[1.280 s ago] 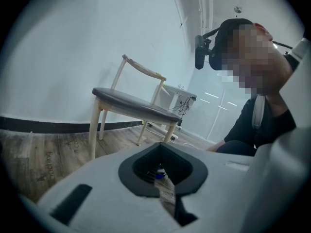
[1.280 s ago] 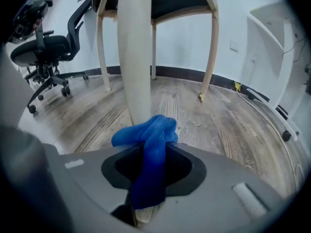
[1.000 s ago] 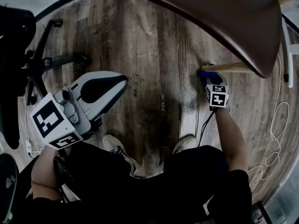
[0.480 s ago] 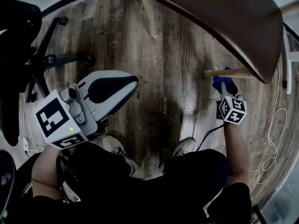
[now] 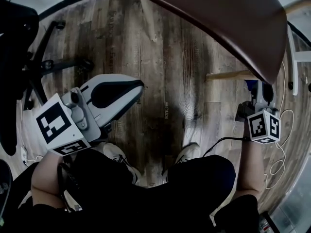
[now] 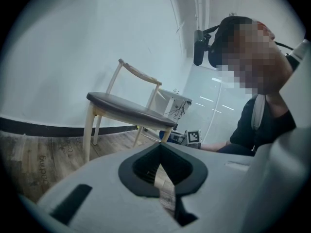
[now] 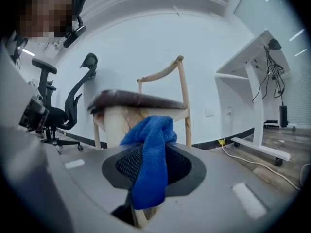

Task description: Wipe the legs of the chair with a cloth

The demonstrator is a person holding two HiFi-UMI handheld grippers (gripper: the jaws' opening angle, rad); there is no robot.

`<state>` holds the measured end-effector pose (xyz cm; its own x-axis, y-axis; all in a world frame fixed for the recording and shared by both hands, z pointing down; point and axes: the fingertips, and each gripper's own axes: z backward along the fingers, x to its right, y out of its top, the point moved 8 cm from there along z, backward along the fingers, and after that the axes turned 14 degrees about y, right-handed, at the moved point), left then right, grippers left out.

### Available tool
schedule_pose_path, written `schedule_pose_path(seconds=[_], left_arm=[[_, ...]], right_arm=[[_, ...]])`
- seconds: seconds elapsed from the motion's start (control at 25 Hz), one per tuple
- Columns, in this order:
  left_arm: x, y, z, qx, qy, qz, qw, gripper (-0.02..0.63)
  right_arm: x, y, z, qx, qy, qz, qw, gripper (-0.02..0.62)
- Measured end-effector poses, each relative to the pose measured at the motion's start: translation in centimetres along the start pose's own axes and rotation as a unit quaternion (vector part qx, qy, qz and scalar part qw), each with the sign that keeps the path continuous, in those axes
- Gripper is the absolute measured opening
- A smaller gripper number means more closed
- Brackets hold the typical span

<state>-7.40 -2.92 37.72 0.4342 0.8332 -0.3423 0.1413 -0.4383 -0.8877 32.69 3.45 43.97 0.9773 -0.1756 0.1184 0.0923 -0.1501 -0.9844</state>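
The right claw (image 7: pixel 149 181) is clamping together on a blue fluffy cloth (image 7: pixel 146 147), and its loose fold is bulging ahead of the jaws, probably so that fabric and not plastic is meeting the wood; the pale wooden chair leg (image 7: pixel 114 125) is standing just beyond the claw, whether touching I cannot tell. The left claw (image 6: pixel 163 183) is waiting with jaws together on nothing; only its view is showing the whole brown-seated chair (image 6: pixel 129 108) from the side.

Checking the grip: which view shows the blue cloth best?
The right gripper view: the blue cloth hangs large and centred, clamped in the right gripper. The head view shows only a small blue bit; the left gripper view, nothing clear.
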Motion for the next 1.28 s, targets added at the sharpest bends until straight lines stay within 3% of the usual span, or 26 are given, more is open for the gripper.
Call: schedule_pose_path(seconds=[0.44, 0.76, 1.04, 1.2, 1.28], left_arm=[[0.5, 0.0, -0.6, 0.003, -0.003, -0.001, 1.0000, 0.006], [0.8, 0.5, -0.9, 0.013, -0.014, 0.001, 0.9998, 0.006], [1.3, 1.8, -0.9, 0.042, -0.007, 0.020, 0.9989, 0.006], [2.7, 3.2, -0.1, 0.056, 0.009, 0.027, 0.9980, 0.006], [3.5, 3.2, 0.9, 0.052, 0.034, 0.058, 0.9964, 0.006]], right_arm=[[-1.6, 2.8, 2.6, 0.066, 0.019, -0.072, 0.995, 0.117], [-2.7, 7.3, 6.4, 0.094, 0.010, -0.044, 0.995, 0.118], [-6.2, 13.2, 7.8, 0.111, 0.045, 0.022, 0.993, 0.118], [-8.3, 16.1, 7.4, 0.094, 0.069, 0.034, 0.993, 0.118], [-9.1, 17.2, 7.6, 0.069, 0.080, 0.018, 0.994, 0.118]])
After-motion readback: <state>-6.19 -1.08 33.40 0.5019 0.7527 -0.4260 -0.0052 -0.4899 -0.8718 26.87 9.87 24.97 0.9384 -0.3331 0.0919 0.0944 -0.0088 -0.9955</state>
